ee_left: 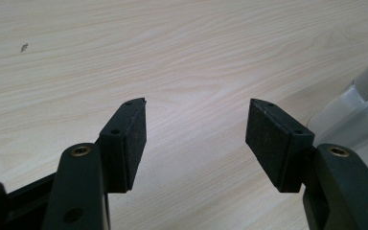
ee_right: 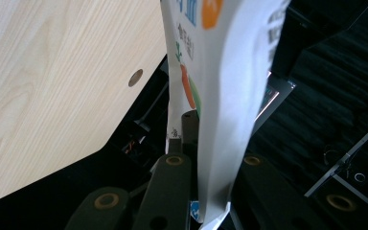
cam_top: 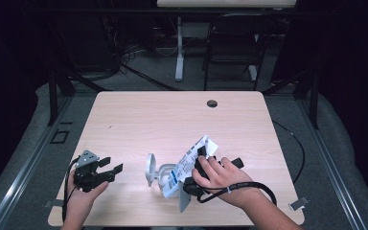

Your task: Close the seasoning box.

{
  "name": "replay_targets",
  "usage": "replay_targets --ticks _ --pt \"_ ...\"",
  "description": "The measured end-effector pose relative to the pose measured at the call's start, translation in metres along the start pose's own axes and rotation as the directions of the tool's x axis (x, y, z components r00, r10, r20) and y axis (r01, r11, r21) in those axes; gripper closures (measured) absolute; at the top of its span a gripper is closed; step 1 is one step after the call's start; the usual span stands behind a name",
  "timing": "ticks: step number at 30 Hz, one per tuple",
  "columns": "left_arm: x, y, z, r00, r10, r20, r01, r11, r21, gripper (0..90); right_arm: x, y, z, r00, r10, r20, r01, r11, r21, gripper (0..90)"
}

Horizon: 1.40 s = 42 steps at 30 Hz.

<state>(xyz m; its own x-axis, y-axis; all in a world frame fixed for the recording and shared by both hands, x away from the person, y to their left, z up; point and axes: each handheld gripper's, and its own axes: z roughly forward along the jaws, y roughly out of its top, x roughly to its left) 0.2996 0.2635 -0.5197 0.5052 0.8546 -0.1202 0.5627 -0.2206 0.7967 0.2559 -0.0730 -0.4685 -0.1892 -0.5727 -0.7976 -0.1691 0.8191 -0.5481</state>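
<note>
The right claw [cam_top: 202, 158] pinched a printed white pouch [cam_top: 191, 163], tilting its lower end toward the white container [cam_top: 165, 173] on the tabletop [cam_top: 172, 120], seemingly to pour. The left claw [cam_top: 111, 168] rested spread nearby, empty.

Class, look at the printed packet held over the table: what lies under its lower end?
Under the printed packet, held by the right tool, sits a white container beside its upright round lid. The packet covers the container's right part.
</note>
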Motion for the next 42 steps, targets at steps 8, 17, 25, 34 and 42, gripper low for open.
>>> replay_targets --ticks 8,17,25,34,42 --pt "-0.0005 -0.0004 0.001 1.0 -0.006 0.002 0.006 1.0 0.0 40.0 0.0004 -0.0009 -0.0004 1.0 0.004 0.0 -0.004 1.0 0.001 87.7" --pt "-0.0007 -0.0004 0.001 1.0 -0.006 0.002 0.006 1.0 0.0 40.0 0.0004 -0.002 -0.001 1.0 0.005 -0.001 -0.005 1.0 -0.004 87.6" --pt "-0.0007 -0.0006 0.0012 1.0 -0.006 0.002 0.006 1.0 0.001 40.0 0.0017 -0.0023 -0.0006 0.9999 0.01 -0.003 -0.01 1.0 -0.009 87.6" --pt "-0.0004 -0.0006 0.0014 1.0 -0.004 0.001 0.004 1.0 0.002 40.0 0.0027 -0.0018 -0.0006 1.0 0.007 0.001 -0.007 1.0 -0.002 87.5" --pt "-0.0006 -0.0014 0.0024 1.0 -0.005 0.0 0.005 1.0 0.002 40.0 0.0032 -0.002 0.0004 0.9999 0.013 -0.002 -0.013 1.0 0.001 87.7"
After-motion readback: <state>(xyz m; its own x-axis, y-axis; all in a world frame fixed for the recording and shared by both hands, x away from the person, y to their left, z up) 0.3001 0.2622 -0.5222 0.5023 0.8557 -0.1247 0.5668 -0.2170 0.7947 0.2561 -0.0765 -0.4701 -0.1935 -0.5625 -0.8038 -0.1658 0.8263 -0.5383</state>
